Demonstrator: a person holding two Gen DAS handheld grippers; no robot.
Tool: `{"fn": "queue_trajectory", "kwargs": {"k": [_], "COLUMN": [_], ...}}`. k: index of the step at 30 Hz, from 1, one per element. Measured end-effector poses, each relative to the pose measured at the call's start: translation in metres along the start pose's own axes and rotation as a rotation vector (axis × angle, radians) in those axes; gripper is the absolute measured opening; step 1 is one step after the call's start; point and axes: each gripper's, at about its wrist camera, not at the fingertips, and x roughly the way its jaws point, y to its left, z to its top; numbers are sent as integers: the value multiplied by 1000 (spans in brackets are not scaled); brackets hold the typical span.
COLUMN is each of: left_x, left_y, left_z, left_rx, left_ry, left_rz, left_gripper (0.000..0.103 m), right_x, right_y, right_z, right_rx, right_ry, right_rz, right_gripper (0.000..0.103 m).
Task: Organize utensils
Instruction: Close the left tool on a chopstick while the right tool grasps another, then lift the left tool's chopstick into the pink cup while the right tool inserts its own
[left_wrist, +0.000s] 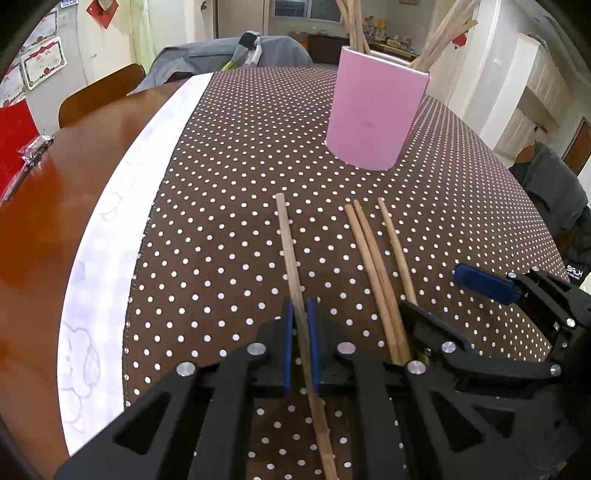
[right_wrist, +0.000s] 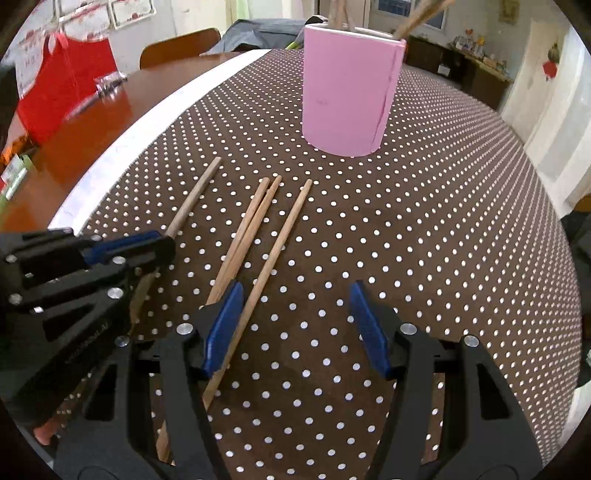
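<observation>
Several wooden chopsticks lie on the dotted brown tablecloth. My left gripper is shut on the leftmost chopstick, which still rests on the cloth. Three more chopsticks lie just to its right. My right gripper is open low over the cloth, and the rightmost chopstick runs just inside its left finger. A pink holder with several chopsticks standing in it is further back, upright; it also shows in the right wrist view.
A white patterned strip edges the cloth on the left, with bare wooden table beyond. A red bag and a chair stand at the far left. Grey clothing lies behind the table.
</observation>
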Motion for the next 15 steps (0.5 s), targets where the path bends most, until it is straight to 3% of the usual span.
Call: {"fn": "queue_trajectory", "kwargs": {"k": [1,3,6,15], "left_x": [1,1,3,-6], "left_y": [0,0,-2,-3], "left_z": [1,3,6,7], "left_rx": [-1,-1,-1,-34], "left_ry": [4,9,15,-32], "left_rz": [-2,0,11,-12], "left_gripper": [8,8,8,6], "right_x": [1,1,1,-5], "right_y": [-1,-3,-12,-45], "right_z": [1,4,8,5], "right_rx": [-2,-13,-3,81], "right_ry": [4,7,33,58], "right_rz": [6,11,15,129], "right_gripper": [57,29,12,6]}}
